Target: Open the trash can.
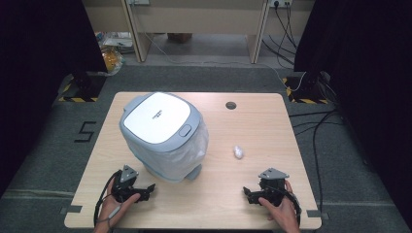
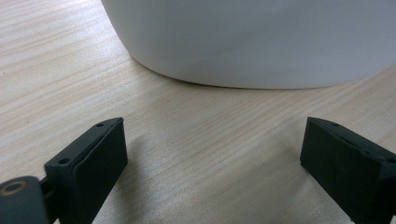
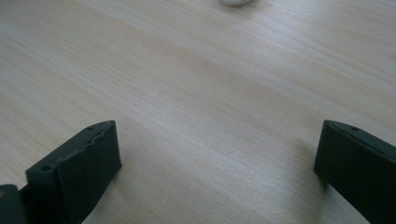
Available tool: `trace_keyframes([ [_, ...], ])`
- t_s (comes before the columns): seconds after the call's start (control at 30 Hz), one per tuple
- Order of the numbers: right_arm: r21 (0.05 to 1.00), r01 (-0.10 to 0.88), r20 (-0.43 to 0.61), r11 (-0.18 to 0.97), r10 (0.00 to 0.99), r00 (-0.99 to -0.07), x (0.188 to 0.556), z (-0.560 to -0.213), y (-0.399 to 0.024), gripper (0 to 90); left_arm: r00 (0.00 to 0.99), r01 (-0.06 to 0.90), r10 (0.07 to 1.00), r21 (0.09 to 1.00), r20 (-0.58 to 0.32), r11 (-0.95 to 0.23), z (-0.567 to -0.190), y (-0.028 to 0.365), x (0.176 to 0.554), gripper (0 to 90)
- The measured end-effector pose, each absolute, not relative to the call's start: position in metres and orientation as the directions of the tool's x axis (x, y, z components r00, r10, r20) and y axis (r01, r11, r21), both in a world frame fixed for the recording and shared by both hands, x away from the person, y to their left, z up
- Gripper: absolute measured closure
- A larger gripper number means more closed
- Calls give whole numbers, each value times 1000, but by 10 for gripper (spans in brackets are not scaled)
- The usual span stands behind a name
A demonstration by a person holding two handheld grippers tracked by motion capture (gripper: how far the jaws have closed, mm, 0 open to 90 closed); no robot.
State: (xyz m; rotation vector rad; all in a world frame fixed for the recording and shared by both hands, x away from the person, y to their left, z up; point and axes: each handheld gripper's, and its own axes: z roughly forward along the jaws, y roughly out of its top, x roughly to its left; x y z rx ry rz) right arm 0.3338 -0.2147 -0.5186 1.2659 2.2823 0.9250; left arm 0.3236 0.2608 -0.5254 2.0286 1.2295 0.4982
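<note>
Jaws of both grippers stand wide apart with nothing between them, resting low on the wooden table (image 1: 243,126). Left gripper (image 1: 145,190) sits just beside the base of a white lidded trash bin (image 1: 163,136) lined with a plastic bag. Right gripper (image 1: 250,192) lies apart from a small crumpled white wad (image 1: 238,152) ahead of it.

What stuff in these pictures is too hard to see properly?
- Small white lump: too small in the high view to tell what it is; in the right gripper view the top edge cuts it off.
- Bin: its inside is hidden by the shut lid; the left gripper view cuts off everything above its base.
- Writing on the lid: too small to read.
</note>
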Motion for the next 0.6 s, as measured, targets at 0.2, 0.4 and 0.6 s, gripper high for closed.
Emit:
trace_keyframes([
  [0.2, 719, 601, 24, 348, 852, -523, 333, -515, -215, 223, 457, 605, 887, 754, -65, -257, -524, 265, 323, 150],
  [0.4, 773, 552, 42, 314, 843, -537, 333, -500, -208, 176, 412, 595, 908, 778, -78, -203, -522, 271, 324, 150],
  [0.6, 807, 505, 32, 307, 830, -557, 351, -482, -184, 184, 353, 573, 929, 811, -110, -122, -510, 276, 331, 150],
])
